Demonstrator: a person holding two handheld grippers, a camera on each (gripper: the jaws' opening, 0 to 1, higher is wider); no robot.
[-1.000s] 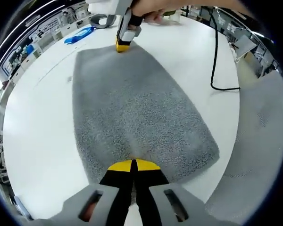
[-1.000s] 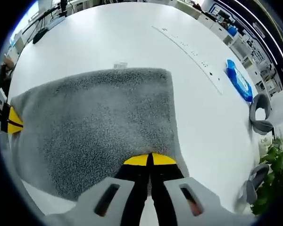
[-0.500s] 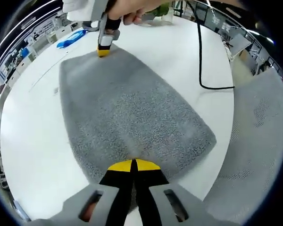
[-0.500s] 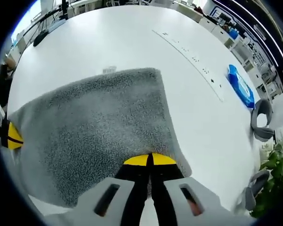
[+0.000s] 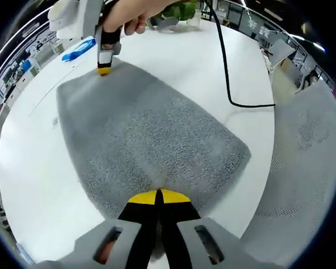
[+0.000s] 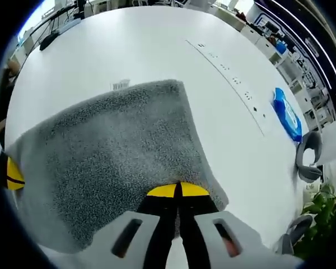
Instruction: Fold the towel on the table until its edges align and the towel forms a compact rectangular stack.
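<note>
Both tongs are clenched on the grey towel (image 5: 151, 134), left tongs (image 5: 157, 197) at its near corner. Right tongs (image 5: 103, 68) grip the corner at eleven o'clock; the held edge runs between them over the worktop (image 5: 33, 168).

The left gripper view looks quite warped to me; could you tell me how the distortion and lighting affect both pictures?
Left gripper view: fisheye bends the white table edge and the gray towel fans out; light is even, with no hard shadows. Right gripper view: the towel is sharp near the tongs, while the blue object at the edge is squeezed and soft.
</note>
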